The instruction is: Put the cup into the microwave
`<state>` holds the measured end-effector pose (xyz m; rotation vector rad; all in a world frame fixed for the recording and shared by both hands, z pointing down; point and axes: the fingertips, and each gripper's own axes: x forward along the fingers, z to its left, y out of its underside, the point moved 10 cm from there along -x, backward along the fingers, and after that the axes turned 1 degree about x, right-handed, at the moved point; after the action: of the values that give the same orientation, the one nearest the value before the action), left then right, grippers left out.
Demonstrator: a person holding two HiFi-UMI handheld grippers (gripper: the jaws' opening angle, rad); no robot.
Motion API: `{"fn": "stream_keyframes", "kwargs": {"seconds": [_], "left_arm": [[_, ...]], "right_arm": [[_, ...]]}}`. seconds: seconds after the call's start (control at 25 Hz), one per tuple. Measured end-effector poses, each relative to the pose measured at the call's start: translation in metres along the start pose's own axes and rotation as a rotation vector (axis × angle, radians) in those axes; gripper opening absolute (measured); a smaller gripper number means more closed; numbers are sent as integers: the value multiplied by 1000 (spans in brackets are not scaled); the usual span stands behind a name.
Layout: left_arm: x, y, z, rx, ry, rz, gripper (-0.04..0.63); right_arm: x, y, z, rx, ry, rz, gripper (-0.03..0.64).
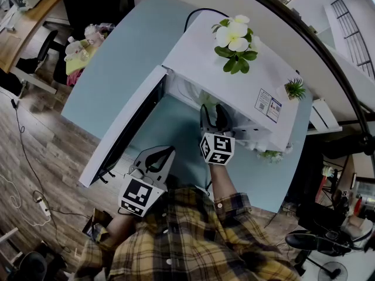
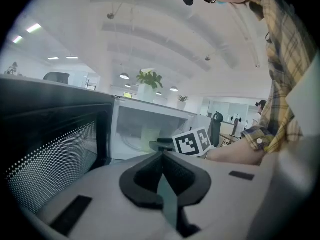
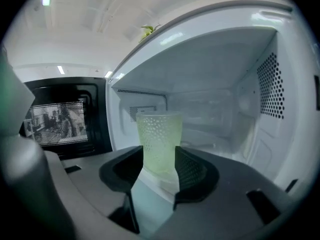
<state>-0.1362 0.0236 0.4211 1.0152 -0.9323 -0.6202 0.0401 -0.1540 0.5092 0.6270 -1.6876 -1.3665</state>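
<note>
A pale green dimpled cup [image 3: 159, 141] stands upright at the front of the open white microwave's [image 1: 234, 69] cavity. My right gripper [image 3: 159, 151] reaches into the opening, its two dark pads against the cup's lower sides; the cup's base is hidden behind them. In the head view the right gripper [image 1: 212, 113] sits at the oven's mouth. The left gripper view also shows the cup [image 2: 149, 138] inside the cavity. My left gripper [image 1: 167, 151] hangs back over the teal table, beside the swung-out door [image 1: 126, 127]. Its fingertips meet, with nothing between them [image 2: 161, 153].
The microwave door stands wide open to the left, its mesh window [image 2: 50, 159] close to my left gripper. A potted white flower [image 1: 235, 40] and a small green plant [image 1: 295, 88] sit on the oven's top. The teal table [image 1: 111, 69] ends at wood flooring with cables on the left.
</note>
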Motion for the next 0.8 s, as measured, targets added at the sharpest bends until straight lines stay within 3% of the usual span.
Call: {"fn": "stream_keyframes", "kwargs": {"seconds": [0.08,0.16,0.8], "left_arm": [[-1,0,0,0,0,-1,-8],[-2,1,-1,0,0,-3,-8],[-9,-7,1,25,-9,-30,-8]], "right_arm": [[-1,1,0,-9,9,1,178],[-4,1,1,-23,20,2,68],[-31,-14,8,-24,-21,-55,66]]}}
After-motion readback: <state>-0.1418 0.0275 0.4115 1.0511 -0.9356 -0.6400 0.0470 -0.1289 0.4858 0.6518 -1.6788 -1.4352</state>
